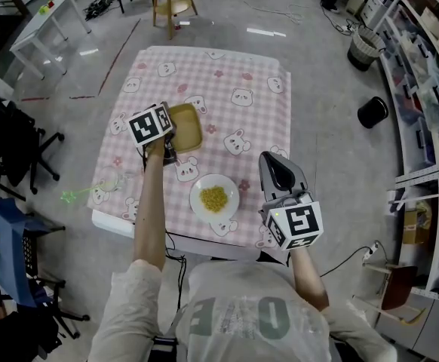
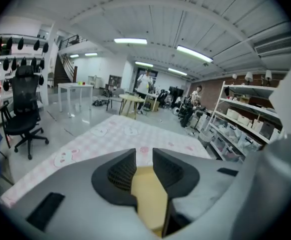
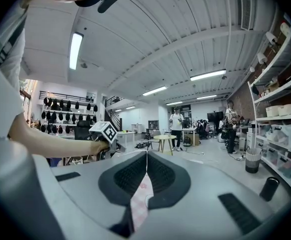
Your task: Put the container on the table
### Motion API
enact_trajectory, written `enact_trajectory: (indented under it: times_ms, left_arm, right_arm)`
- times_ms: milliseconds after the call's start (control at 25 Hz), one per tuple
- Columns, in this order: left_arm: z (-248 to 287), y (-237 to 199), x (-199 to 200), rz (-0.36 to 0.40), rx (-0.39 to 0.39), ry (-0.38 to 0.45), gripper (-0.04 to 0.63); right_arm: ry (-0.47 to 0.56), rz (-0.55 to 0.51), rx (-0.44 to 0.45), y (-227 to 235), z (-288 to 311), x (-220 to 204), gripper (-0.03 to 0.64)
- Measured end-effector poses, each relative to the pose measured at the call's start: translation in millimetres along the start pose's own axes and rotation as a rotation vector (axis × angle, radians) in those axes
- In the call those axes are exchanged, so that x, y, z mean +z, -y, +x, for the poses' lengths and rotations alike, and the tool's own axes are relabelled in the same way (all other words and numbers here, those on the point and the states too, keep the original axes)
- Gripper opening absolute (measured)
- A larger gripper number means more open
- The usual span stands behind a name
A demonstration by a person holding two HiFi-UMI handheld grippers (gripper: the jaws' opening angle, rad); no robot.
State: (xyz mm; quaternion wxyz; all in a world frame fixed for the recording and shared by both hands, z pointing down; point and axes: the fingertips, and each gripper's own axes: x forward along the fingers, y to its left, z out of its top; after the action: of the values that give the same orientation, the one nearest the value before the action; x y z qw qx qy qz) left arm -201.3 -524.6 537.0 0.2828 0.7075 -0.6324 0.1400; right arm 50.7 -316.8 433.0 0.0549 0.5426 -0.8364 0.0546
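Overhead, left gripper (image 1: 168, 153) hides grasp; own view shows container (image 2: 148, 196) pinched (right gripper (image 3: 146, 158) pressed together)

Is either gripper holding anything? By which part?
The left hand-held gripper grips the container by its near rim; the right hand-held gripper is shut and empty.

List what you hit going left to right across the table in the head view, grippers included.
left gripper → tan container → white plate with yellow food → right gripper
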Motion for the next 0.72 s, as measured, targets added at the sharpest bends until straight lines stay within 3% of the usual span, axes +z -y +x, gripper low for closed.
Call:
enact_trajectory:
  times_ms: [240, 360, 600, 720]
  left_arm:
    - [-84, 40, 103, 0.082, -0.052, 0.304, 0.09]
    - [-139, 60, 135, 0.132, -0.07, 0.443, 0.054]
    - [-239, 99, 144, 0.265, -0.095, 0.684, 0.031]
    - [-272, 106, 125, 0.305, -0.082, 0.746, 0.031]
  right_arm:
    - [0.054, -0.034, 0.051, -14, 10, 22, 0.029]
    - [0.077, -0.042, 0.072, -23, 14, 31, 0.029]
    - [0.128, -0.042, 0.099, -32, 21, 49, 0.029]
    - [0.141, -0.037, 0.104, -38, 23, 52, 0.029]
